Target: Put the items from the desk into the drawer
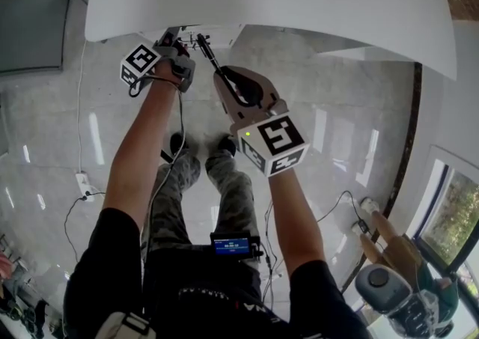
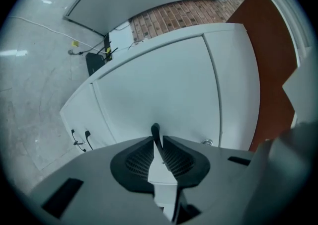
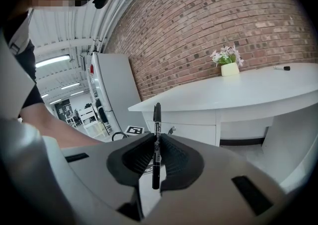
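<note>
Right tongs [image 3: 156,145] grip black pen [image 3: 157,113]; left tongs [image 2: 158,144] pinch dark strip [image 2: 155,130]

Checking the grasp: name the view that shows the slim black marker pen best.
Right gripper view: the slim black marker pen stands full length between the shut jaws. Head view shows only its far end; left gripper view, none.

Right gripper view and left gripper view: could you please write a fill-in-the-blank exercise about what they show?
1. The black marker is clamped in the ____ gripper.
2. The thin dark piece is clamped in the ____ gripper.
3. The wall behind the white desk is built of ____.
4. The small pot on the desk holds ____.
Missing words: right; left; brick; flowers.
</note>
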{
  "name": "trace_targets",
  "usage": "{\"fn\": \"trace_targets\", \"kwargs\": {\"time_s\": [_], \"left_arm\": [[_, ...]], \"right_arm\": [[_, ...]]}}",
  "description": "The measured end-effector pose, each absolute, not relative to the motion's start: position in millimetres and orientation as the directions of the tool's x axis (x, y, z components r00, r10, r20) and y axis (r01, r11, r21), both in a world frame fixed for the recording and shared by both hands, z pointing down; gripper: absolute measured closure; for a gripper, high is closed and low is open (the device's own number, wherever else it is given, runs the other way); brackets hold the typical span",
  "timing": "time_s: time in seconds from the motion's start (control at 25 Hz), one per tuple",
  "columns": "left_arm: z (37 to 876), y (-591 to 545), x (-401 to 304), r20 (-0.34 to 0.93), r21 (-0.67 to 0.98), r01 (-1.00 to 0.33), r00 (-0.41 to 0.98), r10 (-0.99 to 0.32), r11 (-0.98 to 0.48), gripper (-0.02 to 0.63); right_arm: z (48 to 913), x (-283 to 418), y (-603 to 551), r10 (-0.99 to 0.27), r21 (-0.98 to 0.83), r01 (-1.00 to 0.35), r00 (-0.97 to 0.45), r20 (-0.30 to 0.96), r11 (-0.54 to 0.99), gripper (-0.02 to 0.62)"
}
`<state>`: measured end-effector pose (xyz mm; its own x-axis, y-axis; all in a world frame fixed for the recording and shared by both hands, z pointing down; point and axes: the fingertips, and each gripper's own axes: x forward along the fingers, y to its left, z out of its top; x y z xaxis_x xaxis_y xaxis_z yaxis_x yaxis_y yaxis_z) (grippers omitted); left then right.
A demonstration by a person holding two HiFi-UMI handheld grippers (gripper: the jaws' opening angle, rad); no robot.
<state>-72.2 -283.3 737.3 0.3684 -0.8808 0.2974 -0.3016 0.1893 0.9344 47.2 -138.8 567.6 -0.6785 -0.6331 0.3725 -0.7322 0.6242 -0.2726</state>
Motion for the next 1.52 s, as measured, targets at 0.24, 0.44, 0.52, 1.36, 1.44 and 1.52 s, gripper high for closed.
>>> {"fn": "trace_targets", "kwargs": {"time_s": [0.24, 0.44, 0.52, 1.36, 1.44, 1.52], "left_arm": [[733.6, -285.7, -67.2, 0.282, 0.944, -0.271, 0.368, -0.886, 0.189, 0.557], [732.1, -284.1, -66.9, 0.266, 0.947, -0.273, 0.377, -0.887, 0.168, 0.557], [731.8, -282.3, -68.5, 0.263, 0.949, -0.268, 0.381, -0.887, 0.166, 0.557], [727.2, -238.2, -74.2, 0.23, 0.963, -0.229, 0.406, -0.884, 0.145, 0.561], [728.5, -235.0, -70.7, 0.232, 0.963, -0.225, 0.412, -0.881, 0.149, 0.561], [728.8, -231.7, -69.3, 0.232, 0.964, -0.218, 0.415, -0.88, 0.151, 0.561]], "right_arm": [[565.3, 53.5, -138.3, -0.633, -0.276, -0.732, -0.679, 0.371, 0.623, 0.548], [567.6, 53.5, -134.6, -0.632, -0.278, -0.735, -0.675, 0.381, 0.618, 0.548], [568.0, 51.4, -130.9, -0.631, -0.277, -0.737, -0.673, 0.385, 0.617, 0.548], [562.3, 49.4, -110.6, -0.634, -0.267, -0.746, -0.662, 0.401, 0.61, 0.548], [562.3, 52.5, -112.6, -0.633, -0.269, -0.748, -0.659, 0.407, 0.607, 0.548], [562.2, 53.3, -114.4, -0.631, -0.27, -0.749, -0.658, 0.411, 0.605, 0.548]]}}
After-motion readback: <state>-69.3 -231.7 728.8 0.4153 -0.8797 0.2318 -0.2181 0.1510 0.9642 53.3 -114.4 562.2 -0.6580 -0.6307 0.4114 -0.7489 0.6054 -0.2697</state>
